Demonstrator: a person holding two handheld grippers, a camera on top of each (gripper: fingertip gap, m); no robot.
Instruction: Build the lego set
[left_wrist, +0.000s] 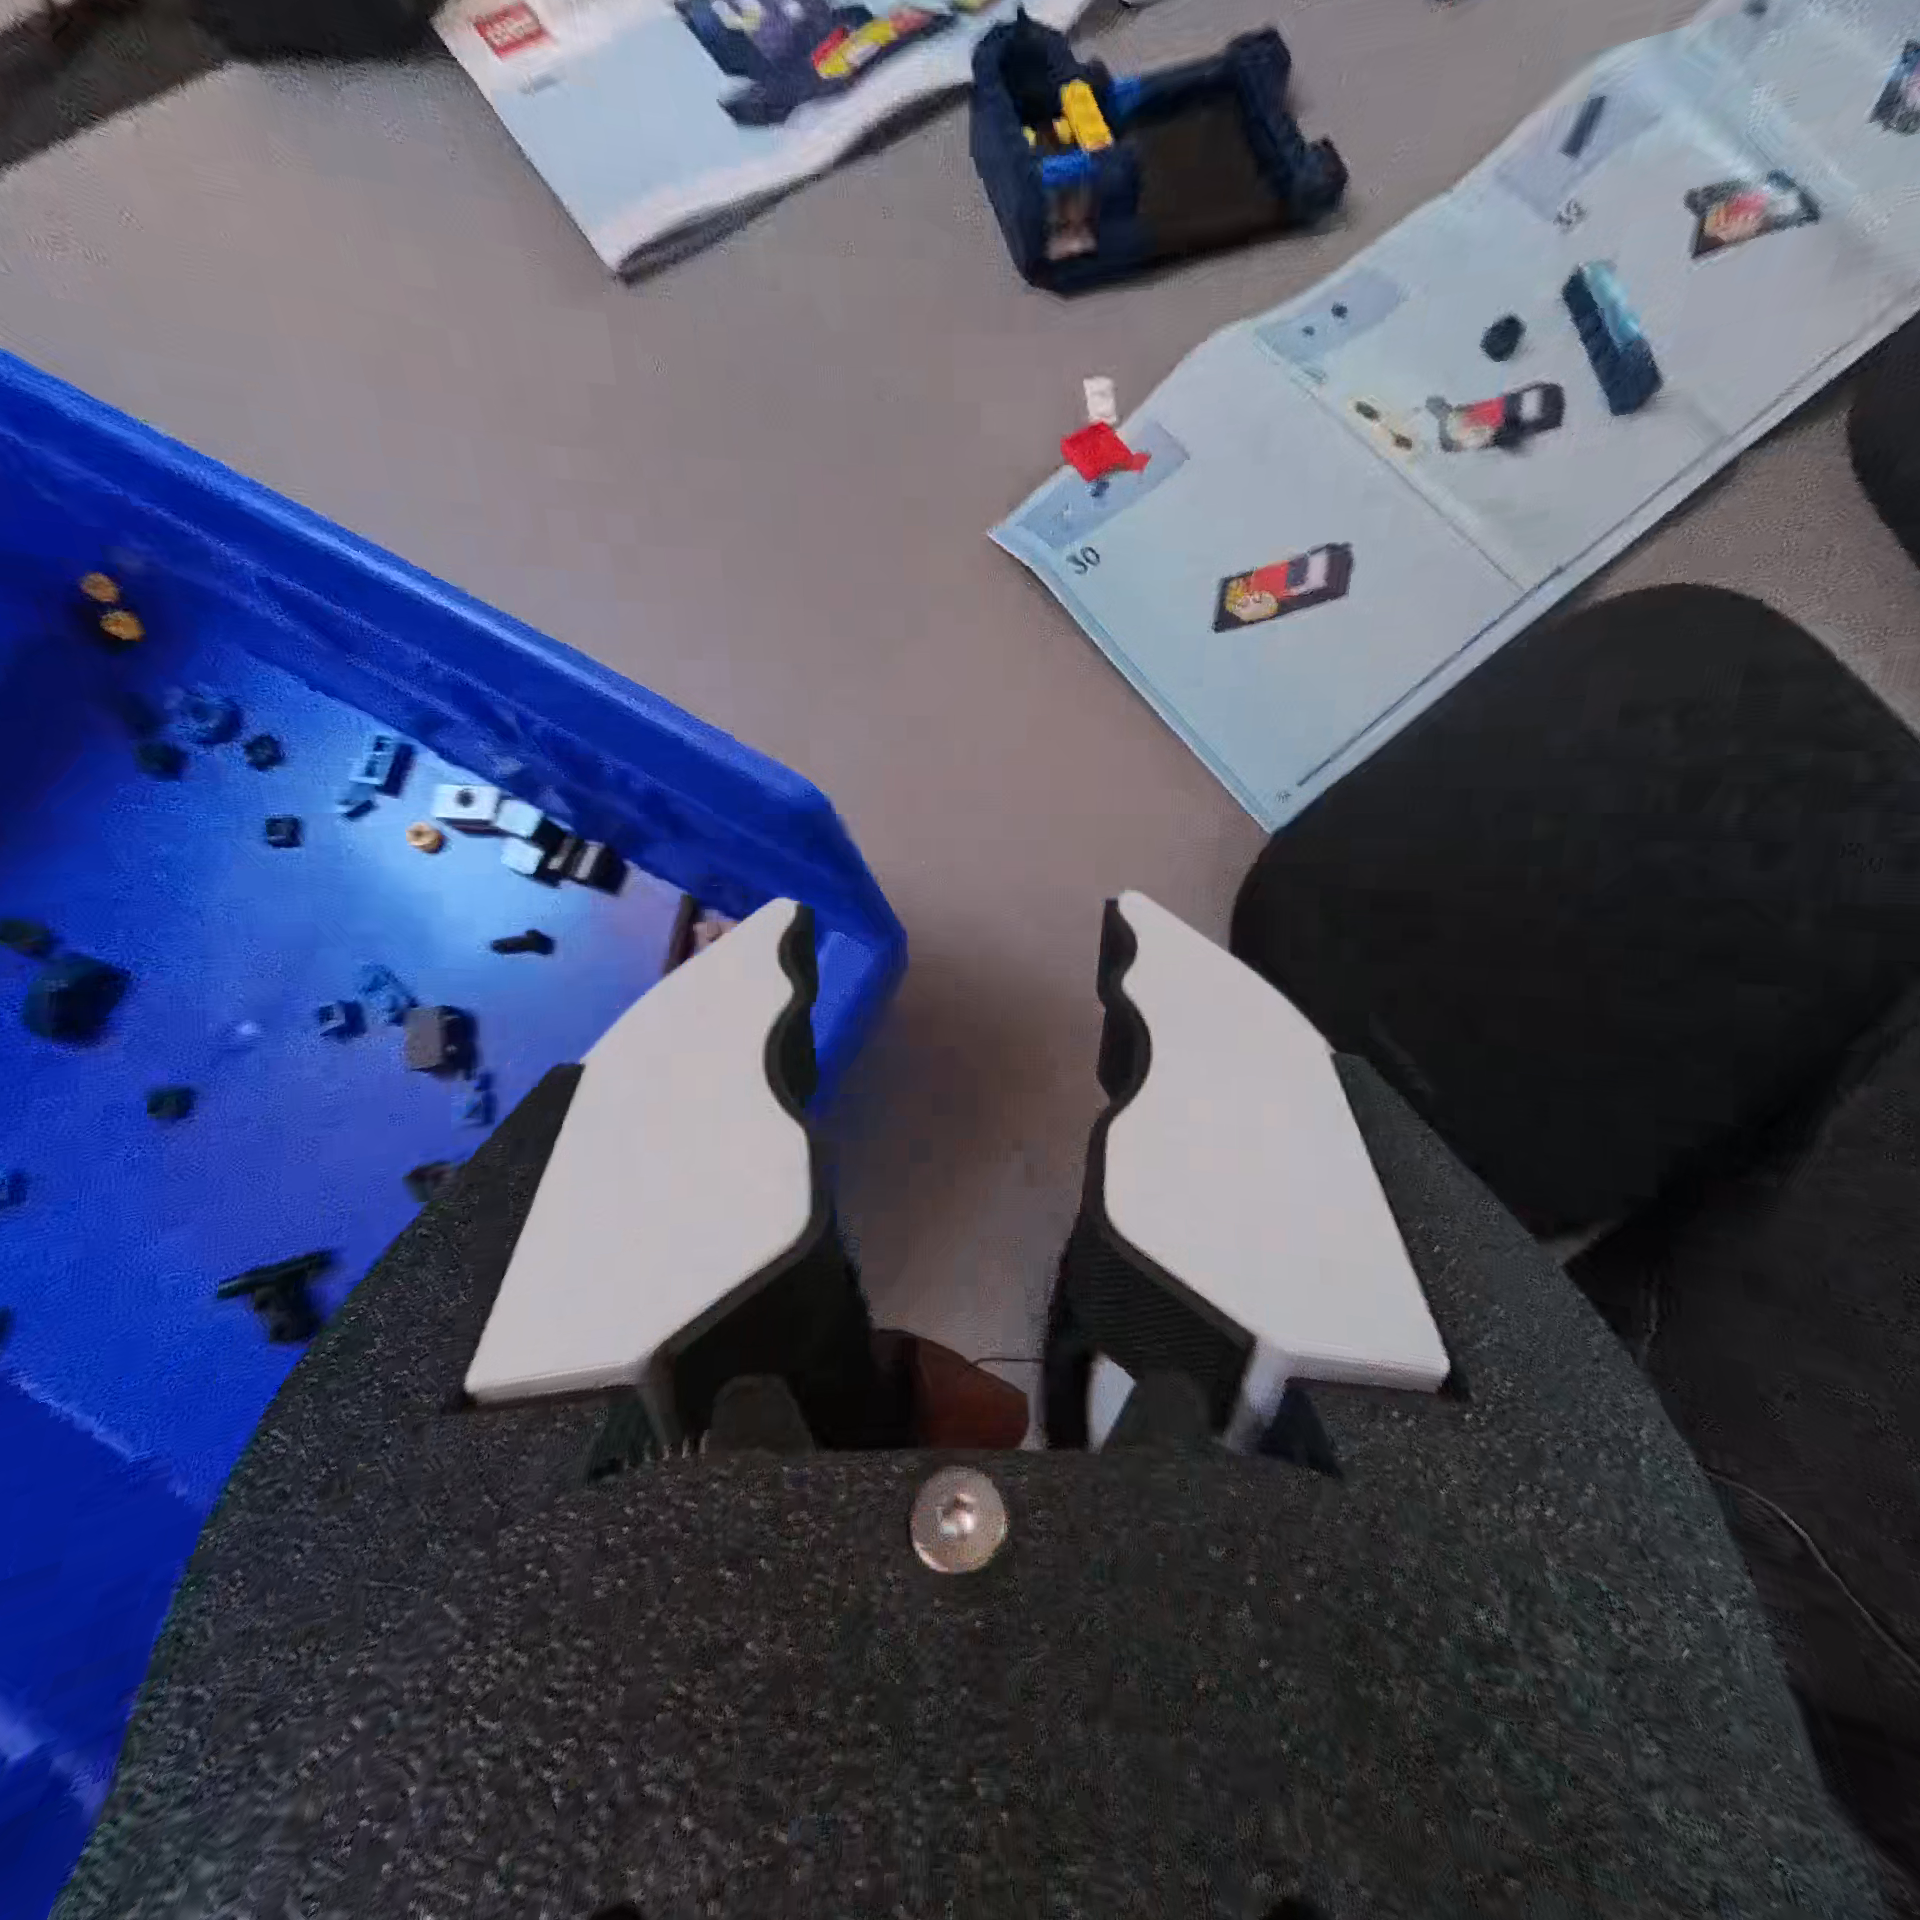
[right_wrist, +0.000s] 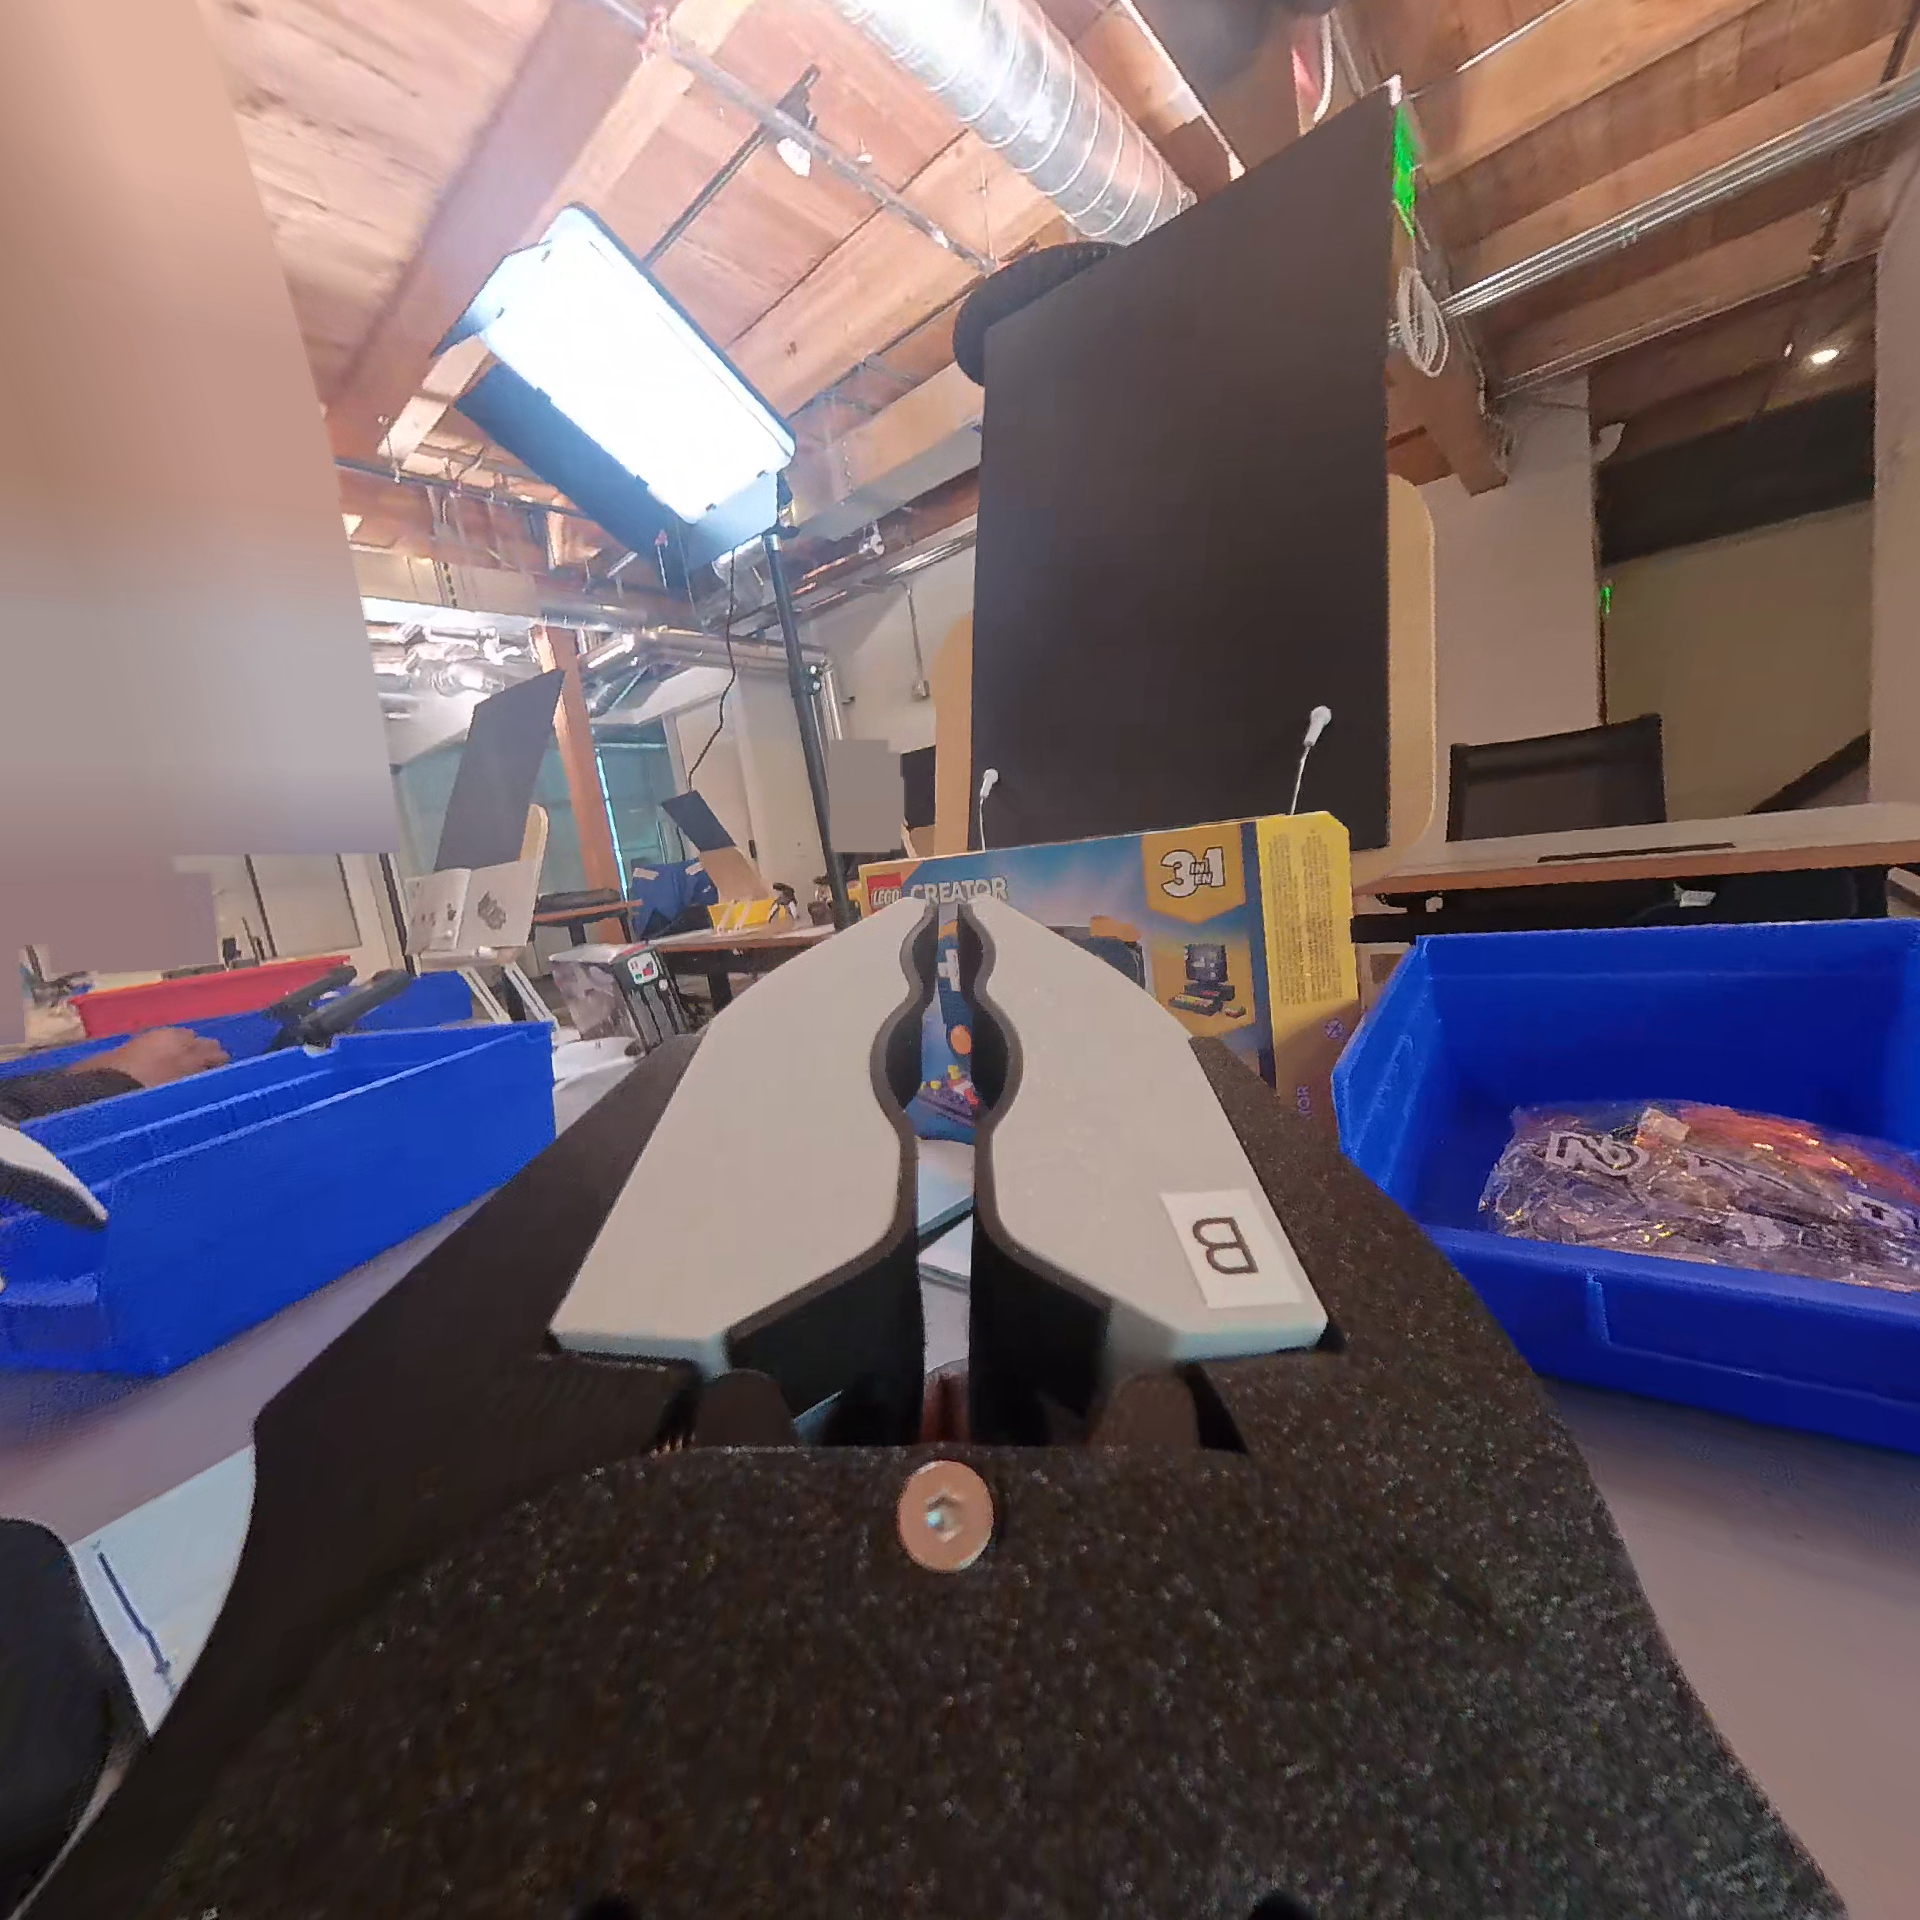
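The left hand-held gripper (left_wrist: 956, 925) hangs over the grey desk (left_wrist: 623, 436) with its fingers spread wide and nothing between them, the left fingertip (left_wrist: 769, 935) just above the near corner of a blue bin (left_wrist: 623, 707). That bin holds a scatter of small loose bricks (left_wrist: 499, 831), dark, white and a couple of orange ones. Farther off on the desk lie an open instruction booklet (left_wrist: 1403, 520), a small red piece (left_wrist: 1099, 449) at its edge, a second booklet (left_wrist: 665, 135), and a partly built dark-blue brick model (left_wrist: 1143, 156).

The left gripper tilts steeply downward, looking at the desk top. The right hand-held gripper (right_wrist: 948, 920) is held nearly level and low (much of the ceiling shows above it), its fingers drawn almost together at the tips with nothing visibly caught between them. It points toward a toy-brick box (right_wrist: 1247, 935) standing upright well beyond; a blue bin (right_wrist: 1558, 1299) with a crinkled plastic bag (right_wrist: 1714, 1184) sits to its right.
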